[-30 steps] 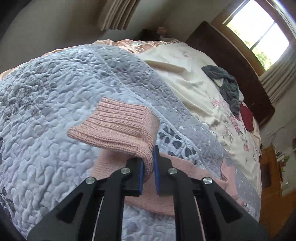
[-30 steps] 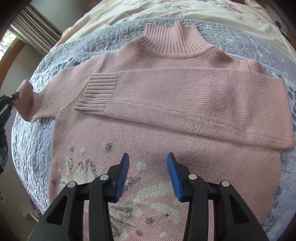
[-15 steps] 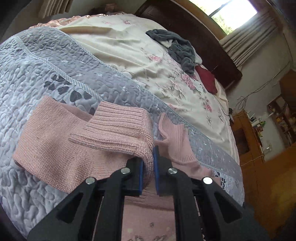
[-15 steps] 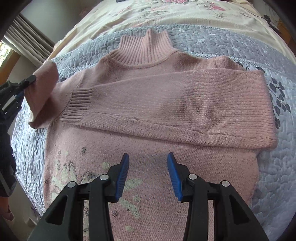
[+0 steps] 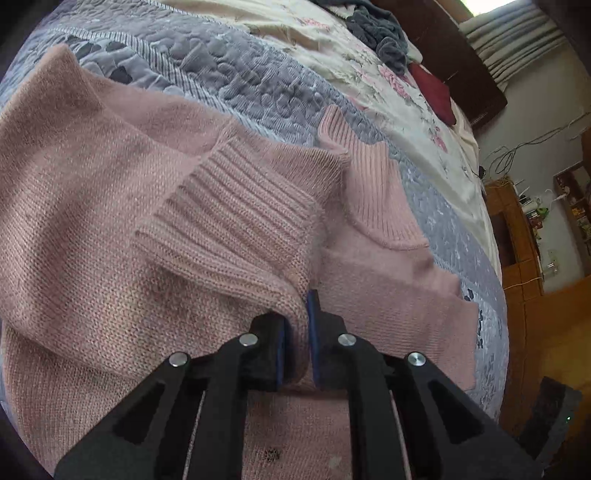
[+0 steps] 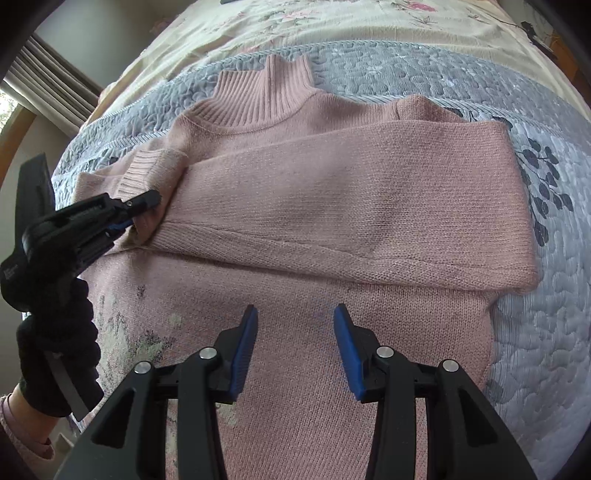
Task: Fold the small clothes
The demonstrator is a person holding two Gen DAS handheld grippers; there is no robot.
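- We see a pink sweater (image 6: pixel 332 206) lying flat on the grey quilt (image 6: pixel 535 332) that covers the near end of the bed, its ribbed collar (image 6: pixel 262 96) pointing toward the floral sheet (image 6: pixel 295 26) beyond.
- One sleeve (image 6: pixel 369 221) lies folded straight across the chest.
- Our left gripper (image 5: pixel 295 314) is clamped on the other sleeve's ribbed cuff (image 5: pixel 236 221), holding it over the sweater's body near the collar.
- Our right gripper (image 6: pixel 295 332) hovers above the sweater's lower half, jaws spread and holding nothing.
- A gloved hand (image 6: pixel 55 332) grasps the left gripper's handle.
- Dark clothes (image 5: pixel 380 33) lie in a heap on the floral sheet by the wooden headboard (image 5: pixel 461 66).
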